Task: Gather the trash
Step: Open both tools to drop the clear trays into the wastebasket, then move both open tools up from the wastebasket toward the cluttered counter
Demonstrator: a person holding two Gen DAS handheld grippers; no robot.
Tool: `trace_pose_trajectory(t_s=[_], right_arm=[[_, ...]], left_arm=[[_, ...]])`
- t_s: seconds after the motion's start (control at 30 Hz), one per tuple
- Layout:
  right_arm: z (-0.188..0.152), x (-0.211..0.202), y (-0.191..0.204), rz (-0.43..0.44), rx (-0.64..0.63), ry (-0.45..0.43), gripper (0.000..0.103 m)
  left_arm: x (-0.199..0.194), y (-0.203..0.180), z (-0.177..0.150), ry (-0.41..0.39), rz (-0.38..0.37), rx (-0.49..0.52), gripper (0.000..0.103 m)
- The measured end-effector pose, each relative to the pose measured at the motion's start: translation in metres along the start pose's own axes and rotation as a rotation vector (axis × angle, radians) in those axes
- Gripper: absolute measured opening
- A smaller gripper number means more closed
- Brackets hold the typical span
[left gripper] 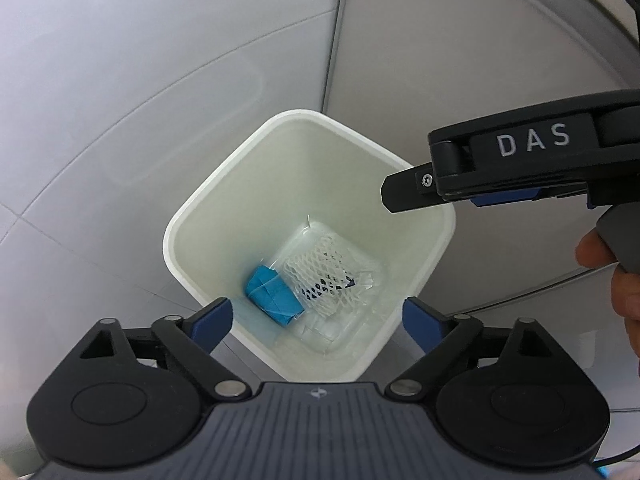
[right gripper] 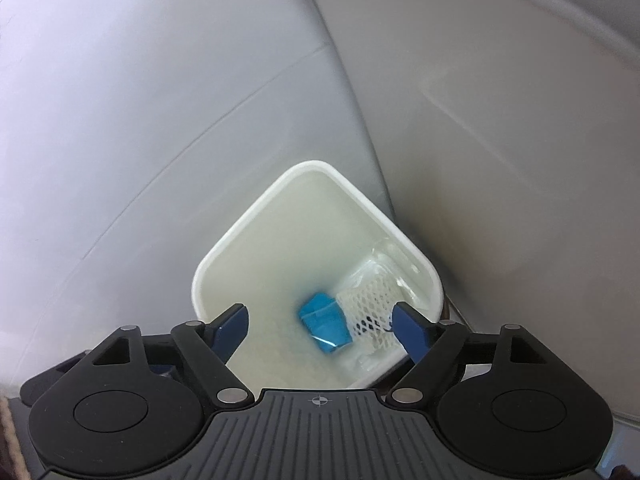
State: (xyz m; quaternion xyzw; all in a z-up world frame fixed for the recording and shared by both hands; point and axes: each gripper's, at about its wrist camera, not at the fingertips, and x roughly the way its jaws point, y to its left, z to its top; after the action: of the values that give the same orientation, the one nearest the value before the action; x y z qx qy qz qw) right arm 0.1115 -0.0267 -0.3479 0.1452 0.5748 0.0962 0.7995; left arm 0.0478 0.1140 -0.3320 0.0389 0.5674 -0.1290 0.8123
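A white square bin (left gripper: 188, 220) stands on the floor below both grippers. At its bottom lie a folded blue wrapper (left gripper: 272, 294), a white foam net (left gripper: 324, 276) and a piece of clear plastic packaging (left gripper: 332, 330). My left gripper (left gripper: 318, 322) hangs over the bin's near rim, open, with nothing between its blue pads. My right gripper (left gripper: 394, 196) reaches in from the right above the bin's far right edge. In the right wrist view the right gripper (right gripper: 320, 330) is open and empty over the bin (right gripper: 224, 248), with the blue wrapper (right gripper: 324, 324) and net (right gripper: 368, 304) far below it.
The bin sits in a corner where pale grey panels (left gripper: 160, 80) meet at a seam (left gripper: 336, 60). A person's hand (left gripper: 624, 292) holds the right gripper's handle at the right edge. A black cable (left gripper: 628, 0) hangs at the top right.
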Motion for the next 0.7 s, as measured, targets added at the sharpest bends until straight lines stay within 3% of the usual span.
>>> trace_pose_trajectory(t_s=[0.23, 0.7], right_arm=[[-0.007, -0.032, 0.01, 0.03, -0.073, -0.016, 0.085], [-0.021, -0.123, 0.04, 0.084, -0.324, -0.098, 0.091]], left_arm=[[-0.027, -0.004, -0.005, -0.029, 0.008, -0.016, 0.101], [-0.085, -0.013, -0.014, -0.094, 0.038, -0.088, 0.102]])
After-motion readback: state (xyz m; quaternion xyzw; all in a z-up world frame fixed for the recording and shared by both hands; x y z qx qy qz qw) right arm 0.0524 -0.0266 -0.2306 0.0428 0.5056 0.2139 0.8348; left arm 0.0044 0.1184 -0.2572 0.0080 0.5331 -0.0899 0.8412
